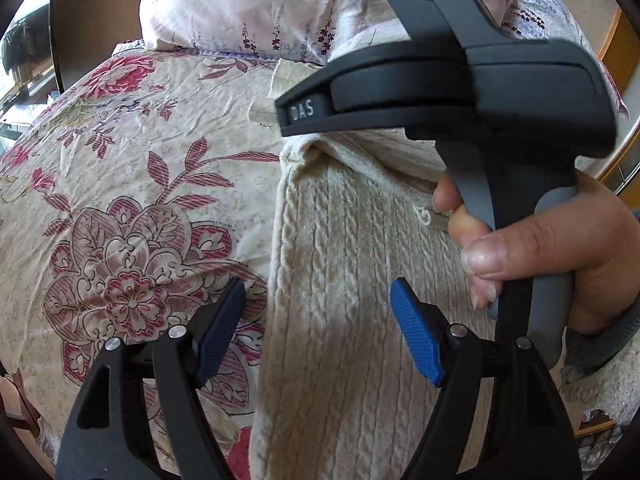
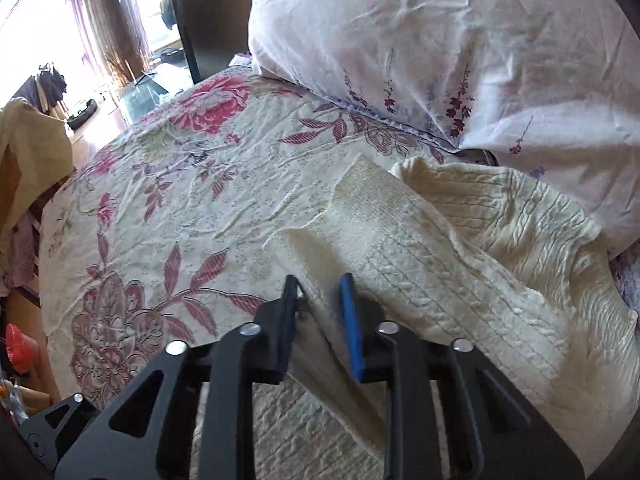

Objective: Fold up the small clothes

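Left gripper (image 1: pixel 318 320) spread wide, holding nothing, above the cream knit sweater's (image 1: pixel 340 280) left edge; floral bedspread (image 1: pixel 132 184) lies free to its left. Right gripper (image 2: pixel 318 320) jaws narrowed, pinching a sweater fold (image 2: pixel 316 336). Only the left view shows the right hand (image 1: pixel 560 248); only the right shows the pillow (image 2: pixel 440 40) beyond.

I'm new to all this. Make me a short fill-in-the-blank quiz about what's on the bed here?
1. The cream sweater has a ____ knit pattern.
2. The left gripper has its jaws ____, holding nothing.
3. The bedspread is printed with red ____.
4. The right gripper has a fold of the ____ between its fingers.

Missing words: cable; open; flowers; sweater
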